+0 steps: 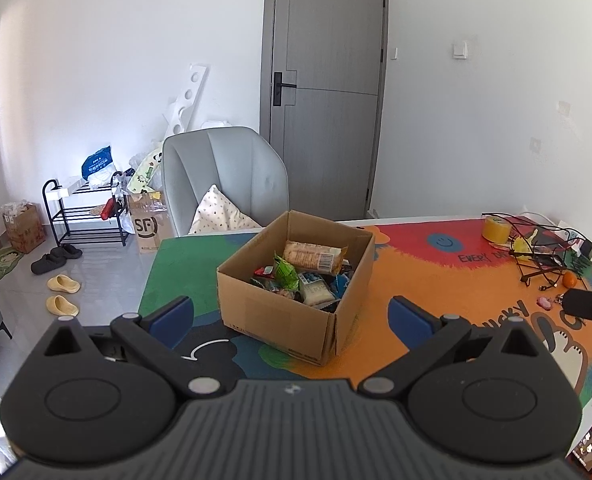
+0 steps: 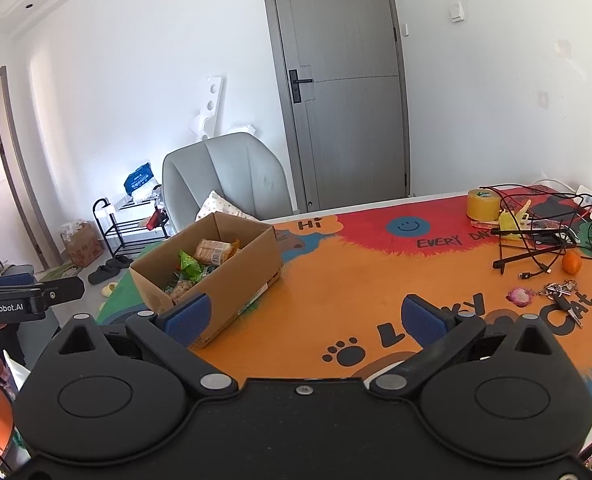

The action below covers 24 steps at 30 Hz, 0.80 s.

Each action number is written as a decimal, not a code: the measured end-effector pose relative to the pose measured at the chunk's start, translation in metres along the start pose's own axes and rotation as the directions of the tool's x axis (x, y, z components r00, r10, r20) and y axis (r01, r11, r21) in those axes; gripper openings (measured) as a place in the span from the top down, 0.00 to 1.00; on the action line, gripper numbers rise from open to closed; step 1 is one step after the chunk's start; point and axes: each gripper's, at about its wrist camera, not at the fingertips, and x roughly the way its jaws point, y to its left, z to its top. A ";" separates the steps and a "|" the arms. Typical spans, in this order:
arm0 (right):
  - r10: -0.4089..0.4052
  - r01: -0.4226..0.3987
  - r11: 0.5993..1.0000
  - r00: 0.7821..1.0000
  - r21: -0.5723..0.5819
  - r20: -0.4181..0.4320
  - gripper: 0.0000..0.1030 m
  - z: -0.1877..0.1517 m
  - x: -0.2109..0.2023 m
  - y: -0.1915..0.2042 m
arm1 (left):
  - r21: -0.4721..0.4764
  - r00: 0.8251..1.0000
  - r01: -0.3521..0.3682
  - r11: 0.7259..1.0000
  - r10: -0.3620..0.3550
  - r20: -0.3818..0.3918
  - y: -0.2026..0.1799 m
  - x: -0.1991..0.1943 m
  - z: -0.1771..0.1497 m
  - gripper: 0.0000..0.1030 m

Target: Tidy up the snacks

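Snacks (image 1: 307, 276) sit heaped in the open cardboard box (image 1: 280, 320) on the bench (image 2: 355, 288). Left gripper (image 1: 292, 316) and right gripper (image 2: 307, 316) hover spread and empty, probably ready to reach in.

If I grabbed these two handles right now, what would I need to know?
Left gripper: open, empty, aimed at the box.
Right gripper: open, empty, over the orange mat, box to its left.
The snacks lie in a loose heap inside the box.
Done: no loose snacks are visible on the mat.
Left: possibly tidying that heap; tape, cables and keys are not snacks.
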 end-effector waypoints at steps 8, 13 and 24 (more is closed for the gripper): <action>0.002 -0.002 1.000 1.000 -0.006 -0.007 0.00 -0.001 0.002 0.002 | -0.001 1.000 0.003 1.000 -0.003 -0.003 0.001 0.001 0.000 0.00; 0.003 -0.003 1.000 1.000 -0.008 -0.007 0.00 -0.001 0.002 0.003 | 0.000 1.000 0.004 1.000 -0.004 -0.006 0.001 0.001 0.000 0.00; 0.000 0.000 1.000 1.000 -0.005 -0.007 0.00 -0.002 0.002 0.003 | 0.002 1.000 0.008 1.000 -0.008 -0.012 0.000 0.003 -0.001 0.00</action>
